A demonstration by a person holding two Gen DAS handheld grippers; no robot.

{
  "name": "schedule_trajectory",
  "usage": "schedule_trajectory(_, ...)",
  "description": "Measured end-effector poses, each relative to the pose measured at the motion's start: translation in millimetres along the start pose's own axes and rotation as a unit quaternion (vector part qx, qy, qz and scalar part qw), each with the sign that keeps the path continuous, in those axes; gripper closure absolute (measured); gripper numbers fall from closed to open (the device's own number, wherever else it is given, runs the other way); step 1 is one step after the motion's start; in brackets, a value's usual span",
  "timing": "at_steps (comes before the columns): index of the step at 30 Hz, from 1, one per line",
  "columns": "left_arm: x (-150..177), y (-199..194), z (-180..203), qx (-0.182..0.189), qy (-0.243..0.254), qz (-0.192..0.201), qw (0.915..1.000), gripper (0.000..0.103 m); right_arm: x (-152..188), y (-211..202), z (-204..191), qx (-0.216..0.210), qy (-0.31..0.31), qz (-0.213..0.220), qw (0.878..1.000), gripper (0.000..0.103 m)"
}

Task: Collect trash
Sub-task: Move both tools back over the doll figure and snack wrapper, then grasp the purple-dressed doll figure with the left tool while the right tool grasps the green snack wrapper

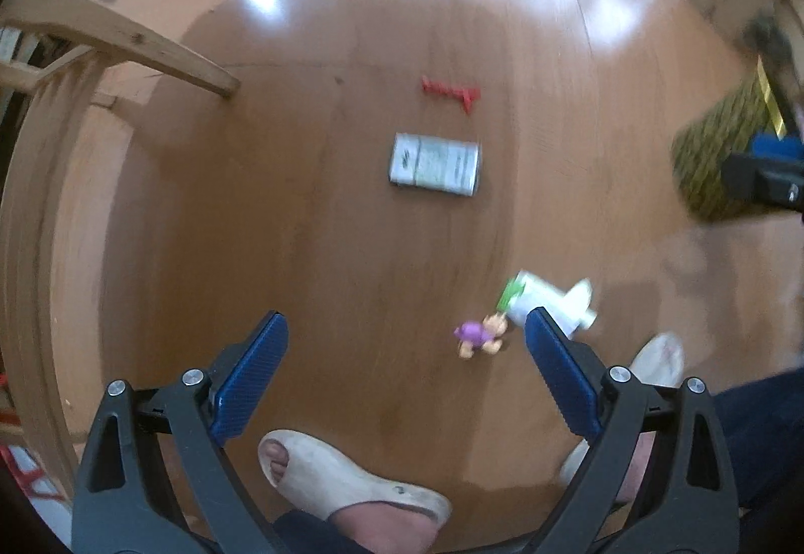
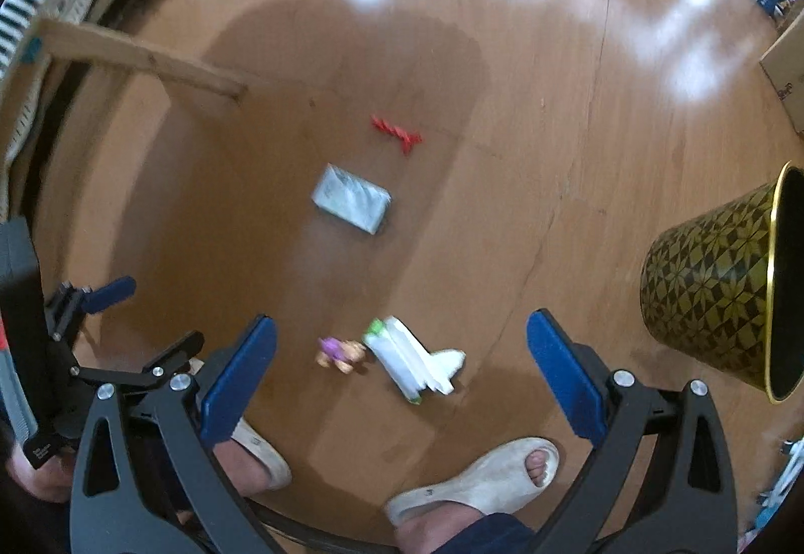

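The right gripper (image 2: 402,368) hangs above the wooden floor (image 2: 527,202) with its blue fingers spread wide and nothing between them, and the left gripper (image 1: 406,360) is held the same way, wide apart and empty. Straight below the right gripper, framed between its fingers, lies a flattened white carton with a green end (image 2: 409,360), and touching or just beside its green end on the left sits a small purple and orange toy figure (image 2: 339,353). The carton's long axis runs on a diagonal, from its green end at the far left toward the near right, so the fingers would probably need a slight turn to close across its narrow width. In the left wrist view the same carton (image 1: 547,303) lies off to the right, partly behind the right-hand finger, which suggests the right gripper is the nearer and better centred of the two. Farther out along the floor rests a grey-white rectangular pack (image 2: 352,198), and beyond it a small red twisted scrap (image 2: 397,133), both well apart from either gripper. The patterned gold and black bin (image 2: 713,283) stands to the right, near the right gripper, its open mouth facing right in this view.
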State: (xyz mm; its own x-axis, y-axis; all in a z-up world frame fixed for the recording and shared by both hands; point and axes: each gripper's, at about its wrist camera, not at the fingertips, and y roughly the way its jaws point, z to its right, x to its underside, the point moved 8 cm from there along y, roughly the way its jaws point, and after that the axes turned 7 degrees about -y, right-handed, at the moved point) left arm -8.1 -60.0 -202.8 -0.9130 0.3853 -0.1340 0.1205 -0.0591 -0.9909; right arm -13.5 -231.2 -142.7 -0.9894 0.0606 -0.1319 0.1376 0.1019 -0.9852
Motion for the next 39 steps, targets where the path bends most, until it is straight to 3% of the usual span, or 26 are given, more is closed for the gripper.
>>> schedule_trajectory(6,47.8,88.4,12.3,-0.054,0.059,-0.065,0.9947,0.011,59.5,103.1,6.7,0.026,-0.042,-0.117,0.992,0.007)
schedule_trajectory(12,81.8,154.7,39.3,-0.067,0.117,-0.095,0.9863,0.011,102.1,172.0,5.3,0.034,-0.079,-0.173,0.981,0.007)
schedule_trajectory(17,91.0,180.2,48.2,-0.046,0.108,-0.109,0.9871,0.011,115.6,202.1,-3.8,0.012,-0.086,-0.192,0.978,0.007)
schedule_trajectory(20,84.3,187.1,48.4,-0.028,0.087,-0.088,0.9920,0.011,120.2,218.8,-5.5,0.001,-0.070,-0.196,0.978,0.007)
schedule_trajectory(23,83.7,197.6,41.4,-0.023,0.056,-0.092,0.9940,0.017,132.9,239.1,-4.2,-0.009,-0.051,-0.219,0.974,0.007)
schedule_trajectory(27,86.4,204.0,49.1,0.018,0.050,-0.089,0.9946,0.022,135.4,252.6,-5.3,-0.011,-0.037,-0.222,0.974,0.011)
schedule_trajectory(28,86.9,205.2,51.6,0.027,0.050,-0.090,0.9943,0.028,136.7,256.6,-6.5,-0.016,-0.032,-0.225,0.974,0.013)
schedule_trajectory(29,87.3,207.4,52.6,0.030,0.049,-0.093,0.9940,0.031,138.0,259.3,-7.3,-0.018,-0.031,-0.228,0.973,0.021)
schedule_trajectory(30,89.0,211.7,52.4,0.026,0.050,-0.101,0.9933,0.041,140.2,262.4,-8.0,-0.019,-0.029,-0.234,0.972,0.029)
schedule_trajectory(31,90.9,214.2,51.6,0.022,0.050,-0.107,0.9928,0.053,144.0,266.0,-9.3,-0.023,-0.026,-0.239,0.970,0.029)
schedule_trajectory(32,91.4,214.4,50.2,0.015,0.053,-0.102,0.9933,0.056,144.3,266.8,-9.8,-0.027,-0.025,-0.239,0.970,0.031)
schedule_trajectory(34,91.1,213.6,49.2,0.001,0.061,-0.097,0.9934,0.071,145.1,266.4,-11.5,-0.033,-0.024,-0.239,0.970,0.034)
schedule_trajectory(35,90.4,213.6,47.7,-0.004,0.063,-0.097,0.9933,0.073,145.4,265.6,-11.5,-0.042,-0.015,-0.241,0.970,0.039)
schedule_trajectory(37,87.2,213.1,46.9,0.013,0.051,-0.109,0.9926,0.077,146.2,263.4,-9.0,-0.056,0.003,-0.241,0.969,0.067)
schedule_trajectory(39,84.4,210.6,46.5,0.018,0.048,-0.111,0.9925,0.076,144.1,259.8,-10.0,-0.063,0.006,-0.242,0.968,0.083)
